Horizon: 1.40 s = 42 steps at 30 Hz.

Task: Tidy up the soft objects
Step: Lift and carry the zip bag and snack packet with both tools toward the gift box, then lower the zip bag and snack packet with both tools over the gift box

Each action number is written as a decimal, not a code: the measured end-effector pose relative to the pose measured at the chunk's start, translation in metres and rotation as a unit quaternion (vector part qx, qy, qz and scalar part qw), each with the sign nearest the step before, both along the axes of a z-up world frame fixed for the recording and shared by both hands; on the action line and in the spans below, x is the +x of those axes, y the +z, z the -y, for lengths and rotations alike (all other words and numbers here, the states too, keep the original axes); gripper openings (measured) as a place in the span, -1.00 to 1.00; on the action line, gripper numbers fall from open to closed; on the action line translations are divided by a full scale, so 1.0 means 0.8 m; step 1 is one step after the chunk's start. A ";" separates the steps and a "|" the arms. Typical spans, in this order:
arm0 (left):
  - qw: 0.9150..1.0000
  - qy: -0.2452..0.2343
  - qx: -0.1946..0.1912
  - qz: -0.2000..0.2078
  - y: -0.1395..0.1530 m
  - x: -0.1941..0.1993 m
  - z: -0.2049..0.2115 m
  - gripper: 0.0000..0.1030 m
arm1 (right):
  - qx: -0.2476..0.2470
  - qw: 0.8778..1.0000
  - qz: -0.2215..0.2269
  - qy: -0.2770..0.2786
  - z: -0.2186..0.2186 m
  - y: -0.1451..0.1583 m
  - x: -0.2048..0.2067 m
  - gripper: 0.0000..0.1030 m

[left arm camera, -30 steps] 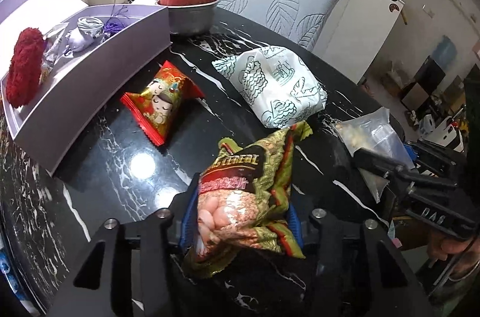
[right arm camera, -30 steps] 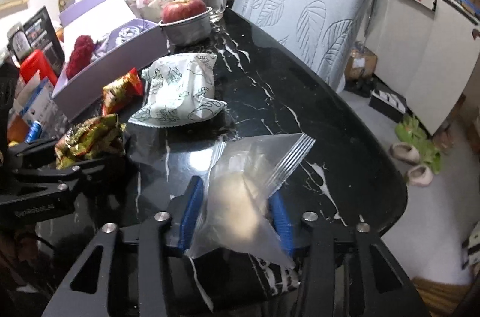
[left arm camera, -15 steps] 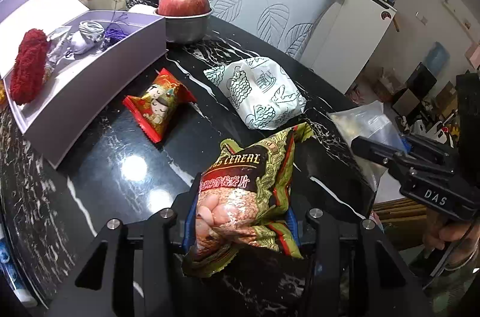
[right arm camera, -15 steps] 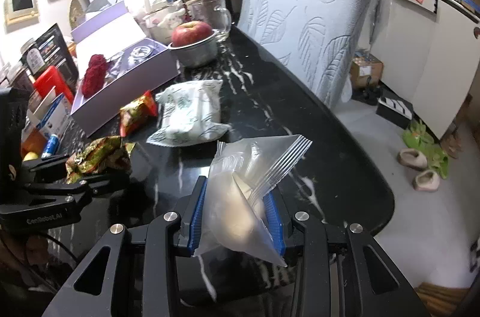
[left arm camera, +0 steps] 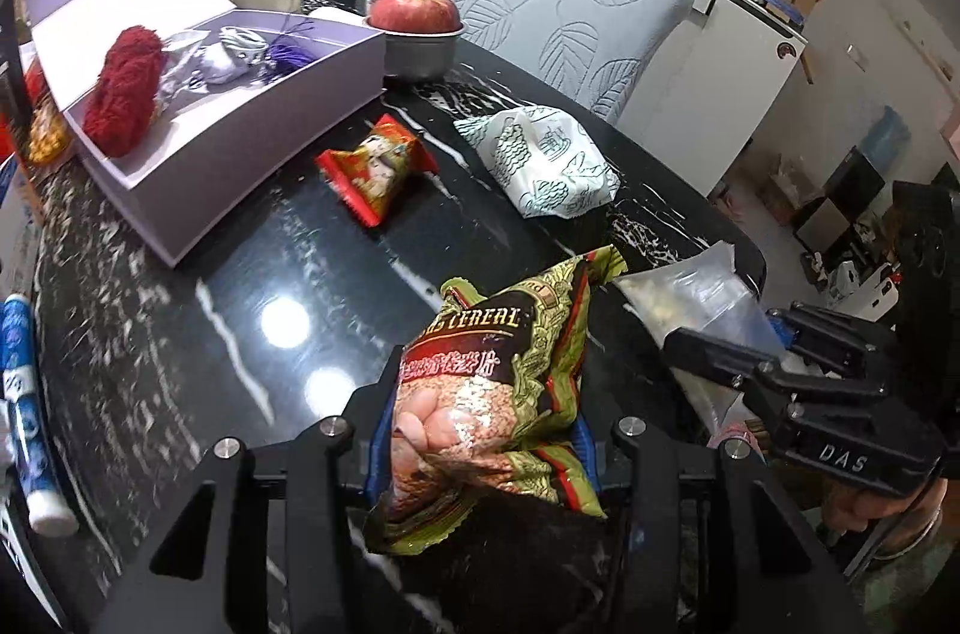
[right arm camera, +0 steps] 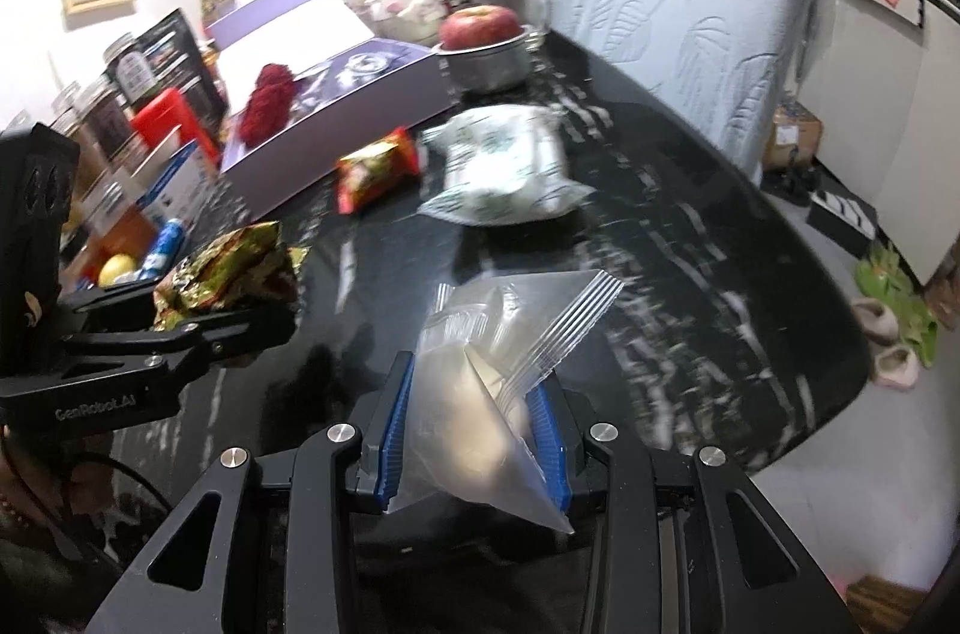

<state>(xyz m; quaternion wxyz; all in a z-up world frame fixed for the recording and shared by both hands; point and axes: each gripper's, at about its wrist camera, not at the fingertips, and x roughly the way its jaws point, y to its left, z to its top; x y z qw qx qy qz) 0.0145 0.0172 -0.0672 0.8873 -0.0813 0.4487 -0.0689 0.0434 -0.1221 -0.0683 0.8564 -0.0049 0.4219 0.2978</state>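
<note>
Both grippers had lifted and drawn nearer the lavender box (left arm camera: 252, 166) since the earlier frames — the left gripper (left arm camera: 480, 448) clamped on the cereal packet (left arm camera: 492, 388), the right gripper (right arm camera: 474, 430) pinching the clear zip bag (right arm camera: 480, 394) — seemingly to carry both packets there together.

We hold both tools side by side above the counter (left arm camera: 180, 334): our left tool (left arm camera: 480, 454) clamps a cereal packet (left arm camera: 492, 382), our right tool (right arm camera: 474, 424) pinches a clear zip bag (right arm camera: 498, 352).
</note>
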 end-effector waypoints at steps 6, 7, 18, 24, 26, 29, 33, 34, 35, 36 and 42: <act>1.000 0.023 -0.004 0.001 0.003 -0.026 -0.016 -0.12 | 0.011 0.999 -0.005 0.046 -0.030 -0.002 -0.018 -0.30; 1.000 0.028 -0.005 0.001 0.003 -0.030 -0.019 -0.12 | 0.012 0.999 -0.006 0.052 -0.035 -0.002 -0.020 -0.30; 0.996 0.087 -0.006 0.016 0.022 -0.072 -0.061 -0.12 | 0.031 0.992 -0.002 0.126 -0.092 0.010 -0.032 -0.30; 0.993 0.111 -0.004 0.031 0.037 -0.084 -0.083 -0.12 | 0.037 0.988 0.008 0.151 -0.115 0.023 -0.032 -0.30; 0.992 0.118 -0.003 0.036 0.042 -0.086 -0.090 -0.12 | 0.038 0.987 0.012 0.155 -0.120 0.028 -0.030 -0.30; 0.991 0.125 -0.001 0.045 0.050 -0.085 -0.099 -0.12 | 0.042 0.986 0.018 0.161 -0.130 0.037 -0.024 -0.30; 0.990 0.130 0.002 0.057 0.062 -0.081 -0.111 -0.12 | 0.047 0.984 0.030 0.166 -0.143 0.053 -0.016 -0.30; 0.990 0.131 0.002 0.061 0.065 -0.080 -0.113 -0.12 | 0.048 0.984 0.033 0.168 -0.146 0.056 -0.014 -0.30; 0.989 0.131 0.003 0.064 0.069 -0.078 -0.116 -0.12 | 0.050 0.984 0.036 0.169 -0.148 0.060 -0.012 -0.30; 0.989 0.132 0.003 0.068 0.072 -0.076 -0.120 -0.12 | 0.052 0.983 0.040 0.170 -0.152 0.066 -0.008 -0.30; 0.987 0.138 0.010 0.086 0.094 -0.061 -0.136 -0.12 | 0.060 0.981 0.062 0.176 -0.169 0.091 0.011 -0.30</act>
